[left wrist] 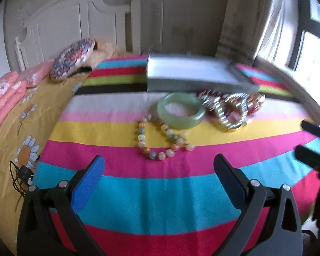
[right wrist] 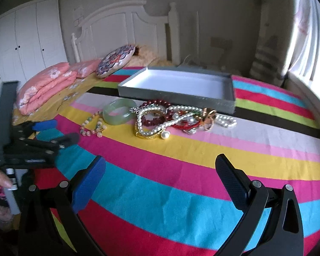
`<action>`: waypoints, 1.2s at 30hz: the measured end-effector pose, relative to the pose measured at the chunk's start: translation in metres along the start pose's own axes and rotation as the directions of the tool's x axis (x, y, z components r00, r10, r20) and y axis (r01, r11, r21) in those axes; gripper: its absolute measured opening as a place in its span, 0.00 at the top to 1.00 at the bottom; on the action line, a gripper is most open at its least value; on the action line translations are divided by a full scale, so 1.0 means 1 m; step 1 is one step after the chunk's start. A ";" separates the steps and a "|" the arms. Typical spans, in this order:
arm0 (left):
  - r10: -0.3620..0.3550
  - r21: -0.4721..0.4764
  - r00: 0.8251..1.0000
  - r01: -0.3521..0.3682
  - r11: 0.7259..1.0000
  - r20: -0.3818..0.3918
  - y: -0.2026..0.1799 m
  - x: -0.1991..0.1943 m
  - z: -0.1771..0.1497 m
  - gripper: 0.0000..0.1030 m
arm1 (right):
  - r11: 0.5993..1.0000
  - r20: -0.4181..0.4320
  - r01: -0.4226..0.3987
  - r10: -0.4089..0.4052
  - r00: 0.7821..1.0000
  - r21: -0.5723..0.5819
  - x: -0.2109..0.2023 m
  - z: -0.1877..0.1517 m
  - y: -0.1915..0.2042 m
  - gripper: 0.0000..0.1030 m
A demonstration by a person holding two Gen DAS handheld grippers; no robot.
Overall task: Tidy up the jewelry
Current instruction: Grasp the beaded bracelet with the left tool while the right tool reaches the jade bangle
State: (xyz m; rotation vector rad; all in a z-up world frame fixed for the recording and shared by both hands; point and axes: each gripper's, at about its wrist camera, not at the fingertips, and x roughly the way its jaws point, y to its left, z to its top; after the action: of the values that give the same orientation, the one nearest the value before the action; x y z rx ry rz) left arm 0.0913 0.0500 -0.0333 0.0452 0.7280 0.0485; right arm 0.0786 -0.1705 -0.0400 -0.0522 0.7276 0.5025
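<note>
A pale green jade bangle lies on the striped bedspread. A string of pastel beads rests against its near side. To the right is a tangled heap of pearl strands, dark red beads and gold pieces. Behind them stands an empty grey tray with a white floor. My left gripper is open, just short of the bead string. My right gripper is open too, nearer than the heap, holding nothing.
A striped multicoloured bedspread covers the bed. Folded pink quilts and a patterned round cushion lie at the head by the white headboard. A window with curtains is on the right. A black cable lies at left.
</note>
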 end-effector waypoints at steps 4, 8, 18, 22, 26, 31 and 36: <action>-0.027 -0.040 0.996 0.024 0.999 -0.082 0.008 0.031 0.008 0.03 | 0.999 0.004 -0.040 0.040 0.999 -0.002 0.006 0.010 0.000 0.05; -0.019 -0.044 0.992 0.014 0.999 -0.128 0.014 0.041 0.019 0.04 | 0.993 -0.011 -0.066 0.065 0.998 -0.101 0.014 0.022 0.016 0.13; -0.057 0.025 0.985 0.062 0.998 -0.162 0.002 0.066 0.028 0.49 | 0.974 -0.003 -0.153 0.155 0.988 -0.170 0.048 0.068 0.047 0.25; -0.065 0.016 0.987 0.068 0.998 -0.148 0.013 0.056 0.022 0.85 | 0.964 -0.035 -0.159 0.155 0.987 -0.211 0.071 0.075 0.059 0.37; -0.106 -0.092 0.990 0.097 0.991 -0.097 0.044 0.041 0.012 0.91 | 0.944 -0.107 -0.200 0.178 0.978 -0.263 0.094 0.076 0.074 0.48; -0.150 -0.199 0.987 0.135 0.971 -0.063 0.073 0.034 0.003 0.91 | 0.903 -0.204 -0.226 0.159 0.966 -0.365 0.124 0.077 0.109 0.67; -0.188 -0.294 0.982 0.176 0.939 -0.013 0.089 0.032 -0.002 0.91 | 0.886 -0.268 -0.193 0.082 0.960 -0.421 0.152 0.078 0.128 0.75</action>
State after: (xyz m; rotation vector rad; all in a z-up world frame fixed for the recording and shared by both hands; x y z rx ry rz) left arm 0.1110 0.1405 -0.0506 -0.3072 0.7571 -0.0208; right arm 0.1649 0.0233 -0.0644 -0.5027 0.8483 0.8049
